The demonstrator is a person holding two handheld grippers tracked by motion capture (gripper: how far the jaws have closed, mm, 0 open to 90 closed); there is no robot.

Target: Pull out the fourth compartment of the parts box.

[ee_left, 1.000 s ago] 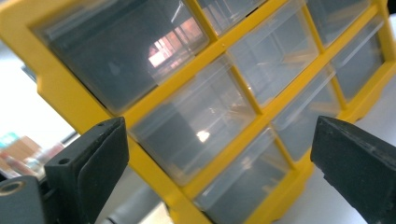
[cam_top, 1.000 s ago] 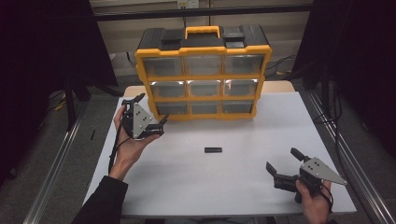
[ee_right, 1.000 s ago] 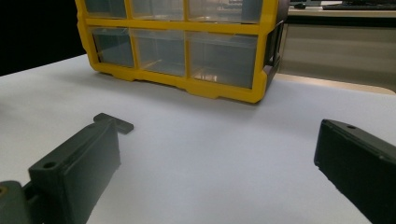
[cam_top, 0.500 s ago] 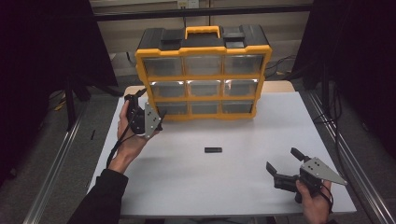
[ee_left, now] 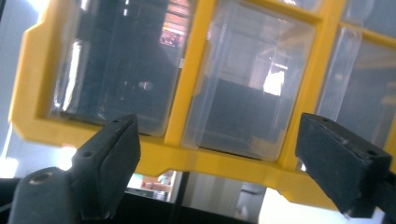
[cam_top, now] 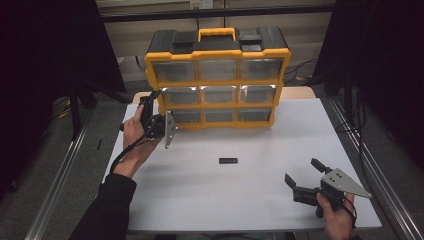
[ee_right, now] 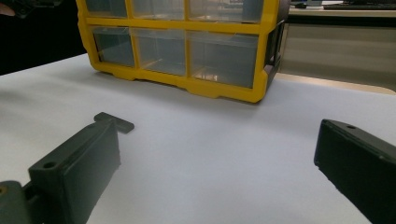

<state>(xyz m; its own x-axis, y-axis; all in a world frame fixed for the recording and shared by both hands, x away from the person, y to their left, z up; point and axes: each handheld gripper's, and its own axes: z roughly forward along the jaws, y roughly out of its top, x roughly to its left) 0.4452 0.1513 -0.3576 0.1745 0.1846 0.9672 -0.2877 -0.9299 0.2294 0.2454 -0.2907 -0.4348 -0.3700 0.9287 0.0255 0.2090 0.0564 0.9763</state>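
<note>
A yellow and black drawer cabinet [cam_top: 217,82] with clear drawers stands at the back of the white table [cam_top: 250,200]. My left gripper [cam_top: 156,106] is held at the cabinet's lower left corner, rolled so its grey plate stands on edge. Its jaws have just been closing a little but remain wide apart. In the left gripper view the left gripper [ee_left: 219,135] frames a clear drawer [ee_left: 247,79] without touching it. My right gripper [cam_top: 301,170] rests open near the front right, nothing between its jaws. A small black part [cam_top: 228,160] lies mid-table, left of the right gripper [ee_right: 219,140].
The cabinet's yellow frame [ee_right: 224,91] fills the back of the table. The small black part [ee_right: 114,122] lies flat in front of it. Bare white table stretches between the part and the right hand [cam_top: 337,217]. Dark curtains flank both sides.
The left hand has moved right, up against the cabinet's left side, and rolled so the grey plate now stands on edge. The right gripper has stayed put.
</note>
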